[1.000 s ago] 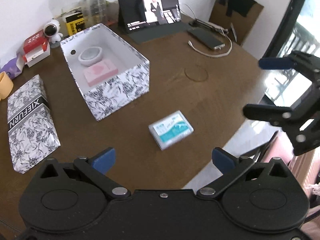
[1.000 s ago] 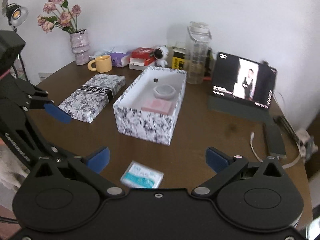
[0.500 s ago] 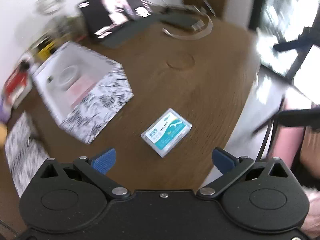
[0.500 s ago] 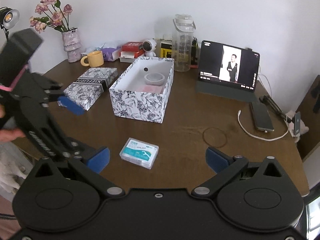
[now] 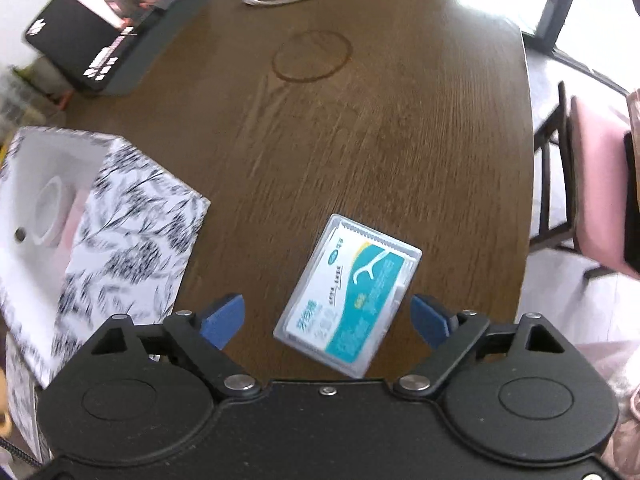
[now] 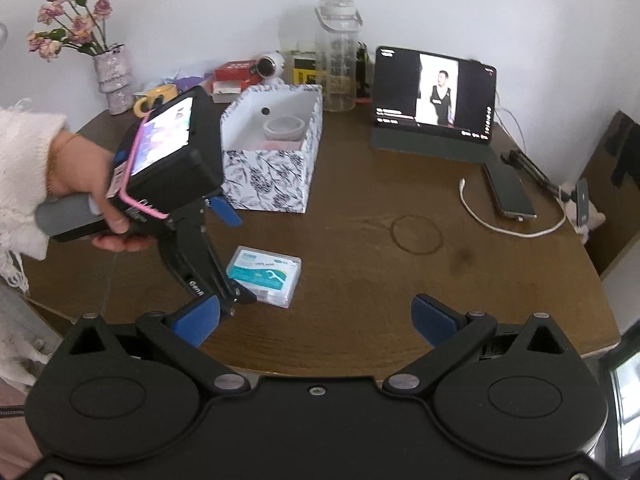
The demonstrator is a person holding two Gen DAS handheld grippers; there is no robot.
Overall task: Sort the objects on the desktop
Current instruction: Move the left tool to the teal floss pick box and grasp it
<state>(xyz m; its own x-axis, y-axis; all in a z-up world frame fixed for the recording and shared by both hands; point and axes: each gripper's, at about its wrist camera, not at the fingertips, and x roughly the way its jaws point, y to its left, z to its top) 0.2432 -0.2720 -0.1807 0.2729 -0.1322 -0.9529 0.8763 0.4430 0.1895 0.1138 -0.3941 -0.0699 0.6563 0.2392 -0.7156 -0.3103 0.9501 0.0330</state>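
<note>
the flat, clear plastic floss-pick case with the teal and white label (image 5: 349, 295) is found lying flat on the dark brown wooden table (image 5: 380, 128), directly between the spread blue-padded tips of the left gripper (image 5: 327, 318), untouched by either pad, with its long axis angled up and to the right so that its longer edges are roughly faced by the pads. the right gripper (image 6: 316, 320) is held spread and empty, farther back, so the left is judged nearer. the open white box with black leaf print (image 6: 276, 176) is seen near the case, across bare wood.
</note>
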